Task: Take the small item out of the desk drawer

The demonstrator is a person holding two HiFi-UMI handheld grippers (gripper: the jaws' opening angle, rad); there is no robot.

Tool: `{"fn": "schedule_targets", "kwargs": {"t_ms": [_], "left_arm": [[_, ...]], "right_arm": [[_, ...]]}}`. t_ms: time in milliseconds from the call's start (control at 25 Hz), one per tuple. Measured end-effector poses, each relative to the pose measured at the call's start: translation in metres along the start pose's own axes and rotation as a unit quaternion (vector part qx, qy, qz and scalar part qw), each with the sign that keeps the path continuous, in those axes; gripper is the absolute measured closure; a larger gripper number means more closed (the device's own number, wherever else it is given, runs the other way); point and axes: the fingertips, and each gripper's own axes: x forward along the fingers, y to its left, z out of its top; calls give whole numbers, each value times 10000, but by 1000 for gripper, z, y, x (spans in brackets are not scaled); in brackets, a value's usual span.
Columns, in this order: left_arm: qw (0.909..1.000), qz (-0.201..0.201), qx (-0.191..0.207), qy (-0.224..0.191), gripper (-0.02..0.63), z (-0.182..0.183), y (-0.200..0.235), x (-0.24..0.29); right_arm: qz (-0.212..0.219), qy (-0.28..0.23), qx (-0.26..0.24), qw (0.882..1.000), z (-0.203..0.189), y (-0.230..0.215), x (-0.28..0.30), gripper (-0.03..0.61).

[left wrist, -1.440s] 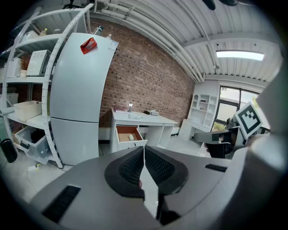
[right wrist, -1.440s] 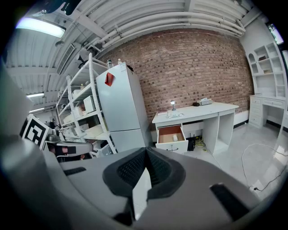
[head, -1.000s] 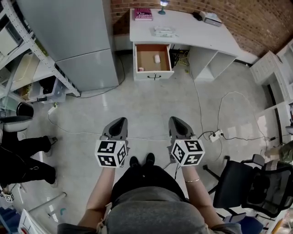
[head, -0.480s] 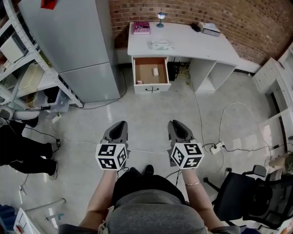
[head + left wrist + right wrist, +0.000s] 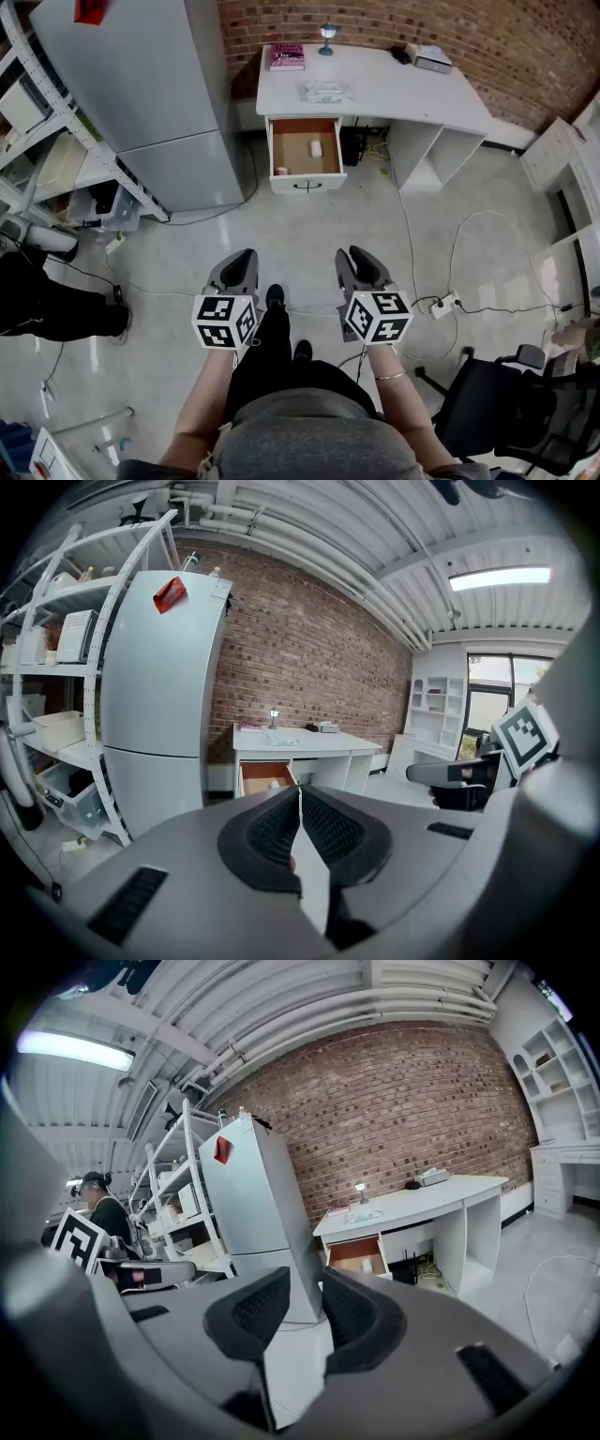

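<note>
The white desk [image 5: 412, 89] stands against the brick wall, far ahead of me. Its drawer [image 5: 305, 178] is pulled out, and a small white item [image 5: 316, 147] lies on its brown bottom. A smaller pinkish thing [image 5: 282, 171] sits near the drawer's front left corner. Both grippers are held low over the floor, well short of the desk. My left gripper [image 5: 244, 255] is shut and empty, its pads [image 5: 319, 822] meeting at the tip. My right gripper [image 5: 356, 255] is opening, with a gap between its pads [image 5: 248, 1312] and nothing in it. The drawer [image 5: 358, 1255] and the item [image 5: 367, 1264] show beyond the right jaws.
A grey fridge [image 5: 150, 94] and metal shelving [image 5: 37, 141] stand to the left, where a person in black [image 5: 47, 305] also stands. A power strip with cables [image 5: 441, 305] lies on the floor to the right. A black office chair [image 5: 506, 394] stands beyond it. A pink book [image 5: 287, 56] lies on the desk.
The right gripper's jaws have parted from shut. One of my feet has stepped forward between the grippers. The person at the left has shifted.
</note>
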Motion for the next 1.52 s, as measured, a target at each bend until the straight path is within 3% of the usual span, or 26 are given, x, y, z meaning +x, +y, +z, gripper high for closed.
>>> {"fn": "schedule_targets", "kwargs": {"t_ms": [320, 600, 1040, 1520], "left_arm": [[9999, -88, -22, 106, 586, 5, 23, 51], [9997, -219, -50, 130, 586, 32, 65, 119], [9983, -470, -215, 278, 586, 67, 130, 212], [9966, -639, -364, 361, 586, 74, 156, 259]], "right_arm": [[-108, 148, 147, 9997, 4, -21, 43, 446], [-137, 216, 128, 9996, 36, -33, 118, 414], [-538, 332, 226, 9977, 65, -52, 218, 419], [-728, 483, 224, 9959, 74, -60, 269, 422]]}}
